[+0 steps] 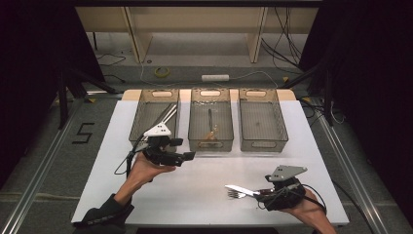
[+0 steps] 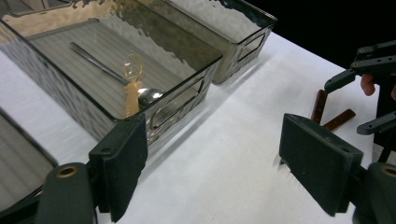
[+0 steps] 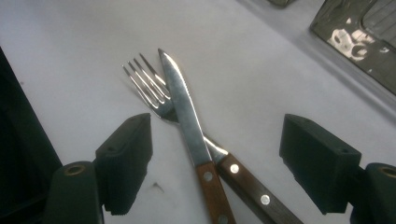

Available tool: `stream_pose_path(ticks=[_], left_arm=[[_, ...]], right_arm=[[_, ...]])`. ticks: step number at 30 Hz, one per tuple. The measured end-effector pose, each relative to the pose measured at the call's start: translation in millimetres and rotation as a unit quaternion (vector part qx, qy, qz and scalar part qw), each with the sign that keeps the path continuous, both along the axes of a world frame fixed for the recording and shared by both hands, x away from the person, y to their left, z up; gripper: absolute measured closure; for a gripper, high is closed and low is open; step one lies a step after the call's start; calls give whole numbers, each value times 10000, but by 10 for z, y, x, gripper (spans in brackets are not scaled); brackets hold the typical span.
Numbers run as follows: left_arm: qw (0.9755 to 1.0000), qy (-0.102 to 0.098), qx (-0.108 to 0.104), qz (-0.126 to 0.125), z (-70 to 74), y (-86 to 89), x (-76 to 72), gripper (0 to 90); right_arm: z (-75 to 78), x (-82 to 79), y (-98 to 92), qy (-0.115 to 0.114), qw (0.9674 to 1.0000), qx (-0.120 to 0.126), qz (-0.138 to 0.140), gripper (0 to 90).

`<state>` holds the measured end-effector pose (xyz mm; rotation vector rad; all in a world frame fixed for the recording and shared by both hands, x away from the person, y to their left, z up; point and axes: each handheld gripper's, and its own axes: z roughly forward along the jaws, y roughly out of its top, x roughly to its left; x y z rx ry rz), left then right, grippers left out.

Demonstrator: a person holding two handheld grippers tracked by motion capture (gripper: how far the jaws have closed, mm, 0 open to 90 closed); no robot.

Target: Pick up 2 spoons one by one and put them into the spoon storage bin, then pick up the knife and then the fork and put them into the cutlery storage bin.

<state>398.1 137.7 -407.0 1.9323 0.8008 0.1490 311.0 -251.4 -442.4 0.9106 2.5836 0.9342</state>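
Knife [image 3: 187,116] lay crossed over fork [image 3: 154,91] on the table [image 1: 195,195], handles toward the right gripper [image 3: 217,158], long axes running away between its spread, empty jaws. Left gripper [image 2: 210,172], jaws also spread and empty, sat well apart by the middle bin [image 2: 187,65].

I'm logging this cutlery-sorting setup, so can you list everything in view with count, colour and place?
Bins: three, clear smoky, in a row at the table's far edge.
Table: one, white.
Knife: one, steel blade, wooden handle, lying across the fork between the right gripper's jaws.
Fork: one, steel, wooden handle, under the knife.
Spoon: one, steel, middle bin.
Amber plastic piece: one, middle bin.
Long utensils: metallic, left bin, count unclear.
Left gripper: black, open, in front of the left bin.
Right gripper: black, open, over knife and fork.
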Motion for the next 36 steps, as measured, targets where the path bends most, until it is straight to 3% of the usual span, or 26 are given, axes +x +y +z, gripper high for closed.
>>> stream_pose_path(ticks=[11, 20, 36], left_arm=[[9998, -112, -37, 146, -65, 145, -191, 222], [9991, -408, 31, 142, -70, 176, -336, 212], [9980, -500, -91, 375, -130, 261, -487, 206]], right_arm=[[-36, 12, -15, 253, 9988, -424, -13, 289], [-67, 2, -19, 420, 9965, -720, 1, 313], [-103, -9, -9, 679, 9913, -1118, 109, 432]])
